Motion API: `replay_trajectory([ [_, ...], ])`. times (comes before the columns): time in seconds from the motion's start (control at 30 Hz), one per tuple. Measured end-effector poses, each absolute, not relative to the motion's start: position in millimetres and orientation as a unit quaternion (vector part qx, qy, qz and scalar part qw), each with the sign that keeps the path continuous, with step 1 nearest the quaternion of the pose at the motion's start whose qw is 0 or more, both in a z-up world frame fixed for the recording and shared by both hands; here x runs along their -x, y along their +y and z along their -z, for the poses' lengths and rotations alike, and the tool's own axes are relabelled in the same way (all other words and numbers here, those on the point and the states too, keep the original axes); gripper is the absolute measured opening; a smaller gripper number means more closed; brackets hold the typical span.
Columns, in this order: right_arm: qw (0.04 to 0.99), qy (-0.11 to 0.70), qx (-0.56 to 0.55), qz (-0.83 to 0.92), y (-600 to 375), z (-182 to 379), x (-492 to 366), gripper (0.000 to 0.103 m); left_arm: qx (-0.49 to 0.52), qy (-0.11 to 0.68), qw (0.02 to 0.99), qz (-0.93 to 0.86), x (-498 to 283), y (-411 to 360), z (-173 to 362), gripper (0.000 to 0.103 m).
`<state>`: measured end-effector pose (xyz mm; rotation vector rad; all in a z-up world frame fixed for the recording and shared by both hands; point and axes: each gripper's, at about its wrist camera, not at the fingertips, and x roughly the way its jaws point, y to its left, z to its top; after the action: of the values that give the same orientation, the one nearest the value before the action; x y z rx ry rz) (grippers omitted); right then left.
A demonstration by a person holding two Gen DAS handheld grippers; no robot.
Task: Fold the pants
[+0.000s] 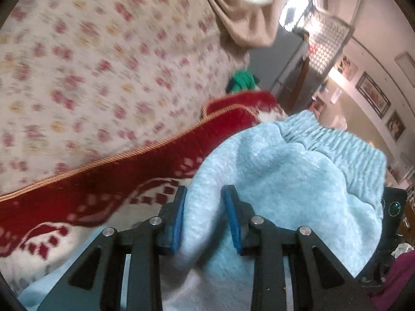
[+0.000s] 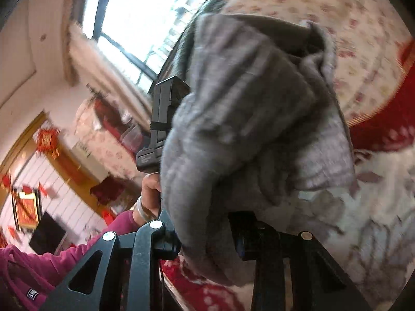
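Note:
Light blue fleece pants (image 1: 285, 176) are bunched up in front of my left gripper (image 1: 205, 189). Its blue pads (image 1: 179, 215) pinch a thick fold of them, and the ribbed elastic waistband (image 1: 337, 140) runs off to the right. In the right wrist view the same pants (image 2: 246, 116) look grey against the window light and hang over my right gripper (image 2: 207, 228). They cover its fingertips, and a fold is squeezed between the finger bases. The left gripper's black body (image 2: 166, 119) stands just behind the cloth, held by a hand (image 2: 150, 184).
Below lies a bed with a floral sheet (image 1: 90, 64) and a red and white blanket (image 1: 116, 181). A green garment (image 1: 242, 80) and a beige cloth (image 1: 246, 20) lie farther off. A bright window (image 2: 145, 13) and a magenta sleeve (image 2: 52, 256) are at the left.

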<state>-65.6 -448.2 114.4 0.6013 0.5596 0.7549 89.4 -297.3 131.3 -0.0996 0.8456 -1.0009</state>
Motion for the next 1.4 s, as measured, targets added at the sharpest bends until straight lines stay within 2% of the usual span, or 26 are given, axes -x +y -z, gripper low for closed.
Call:
replay_trajectory([
  [0.27, 0.837, 0.278, -0.231, -0.411, -348, -139, 45, 0.034, 0.106, 0.367, 0.832, 0.403, -79, -171, -132, 0.026],
  [0.37, 0.83, 0.294, -0.209, -0.426, -309, -137, 36, 0.034, 0.122, 0.369, 0.846, 0.365, -76, -119, -118, 0.021],
  [0.57, 0.815, 0.349, -0.139, -0.442, -212, -104, 14, 0.034, 0.165, 0.4, 0.869, 0.242, -66, 0, -70, 0.021],
  [0.67, 0.798, 0.395, -0.101, -0.443, -169, -69, 2, 0.034, 0.186, 0.409, 0.876, 0.176, -49, 56, -49, 0.032],
  [0.73, 0.801, 0.411, -0.077, -0.428, -151, -50, 2, 0.037, 0.203, 0.409, 0.877, 0.148, -36, 80, -43, 0.05],
  [0.77, 0.806, 0.409, -0.069, -0.423, -148, -48, 4, 0.037, 0.211, 0.404, 0.879, 0.14, -29, 90, -43, 0.055],
  [0.8, 0.81, 0.401, -0.061, -0.424, -147, -48, 9, 0.043, 0.219, 0.397, 0.881, 0.136, -23, 97, -46, 0.063],
  [0.83, 0.805, 0.394, -0.065, -0.438, -148, -52, 13, 0.056, 0.222, 0.386, 0.885, 0.136, -17, 101, -51, 0.065],
  [0.87, 0.794, 0.394, -0.08, -0.457, -151, -55, 17, 0.064, 0.222, 0.379, 0.888, 0.136, -13, 101, -56, 0.067],
  [0.9, 0.778, 0.4, -0.1, -0.475, -158, -59, 19, 0.078, 0.216, 0.369, 0.893, 0.139, -8, 97, -65, 0.069],
  [0.93, 0.765, 0.41, -0.119, -0.482, -168, -64, 20, 0.084, 0.211, 0.362, 0.896, 0.145, -5, 94, -72, 0.07],
  [1.1, 0.793, 0.388, -0.129, -0.451, -222, -86, 33, 0.084, 0.161, 0.325, 0.909, 0.207, 14, 35, -119, 0.084],
  [1.23, 0.832, 0.38, -0.119, -0.386, -268, -95, 30, 0.085, 0.1, 0.321, 0.914, 0.226, 23, -17, -133, 0.085],
  [1.4, 0.847, 0.39, -0.122, -0.341, -296, -93, 9, 0.085, 0.034, 0.337, 0.914, 0.222, 27, -66, -123, 0.085],
])
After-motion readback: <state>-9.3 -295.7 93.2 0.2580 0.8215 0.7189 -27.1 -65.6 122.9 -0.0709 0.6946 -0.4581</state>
